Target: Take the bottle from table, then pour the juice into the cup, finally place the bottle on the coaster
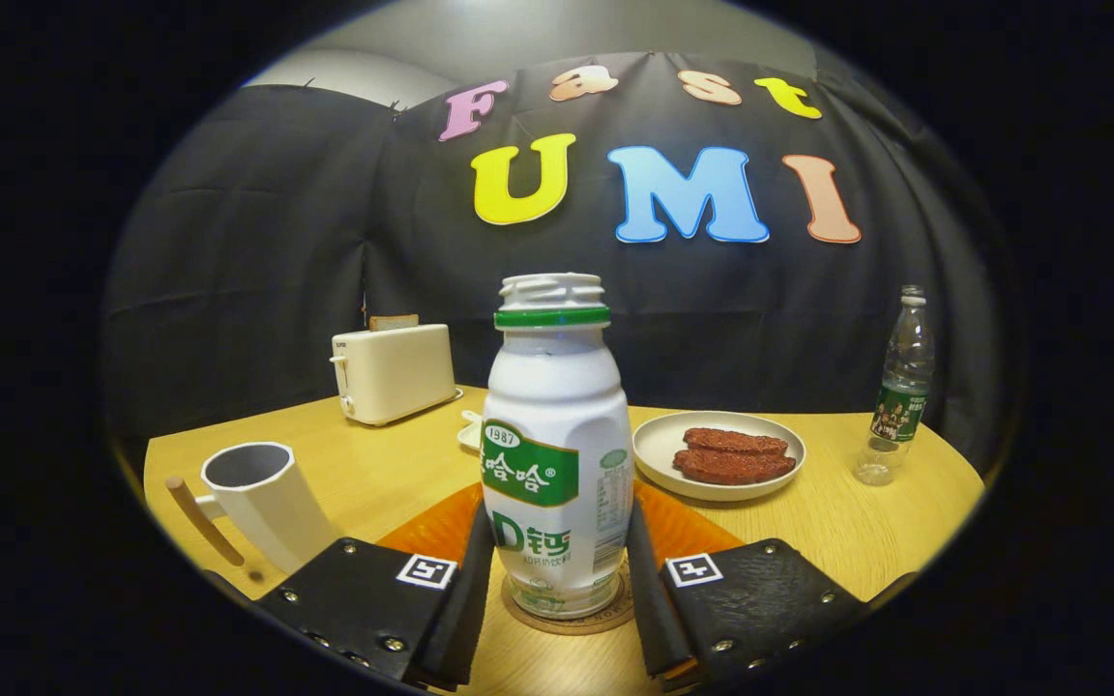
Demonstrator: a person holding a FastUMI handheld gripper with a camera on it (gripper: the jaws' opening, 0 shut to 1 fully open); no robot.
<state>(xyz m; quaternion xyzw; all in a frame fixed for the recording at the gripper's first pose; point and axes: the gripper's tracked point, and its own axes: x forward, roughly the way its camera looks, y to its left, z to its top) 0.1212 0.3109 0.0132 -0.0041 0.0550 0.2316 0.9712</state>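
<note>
A white drink bottle with a green label and an uncapped threaded neck stands upright on a round brown coaster. It sits between the fingers of my gripper; both fingers lie against its lower sides, shut on it. The coaster rests at the near edge of an orange mat. To the left of the left finger stands a white cup with a wooden handle; its inside is hidden from me.
On the wooden table beyond the bottle: a white toaster at back left, a plate with brown meat pieces to the right, and a clear water bottle at far right. A small white object peeks out behind the bottle.
</note>
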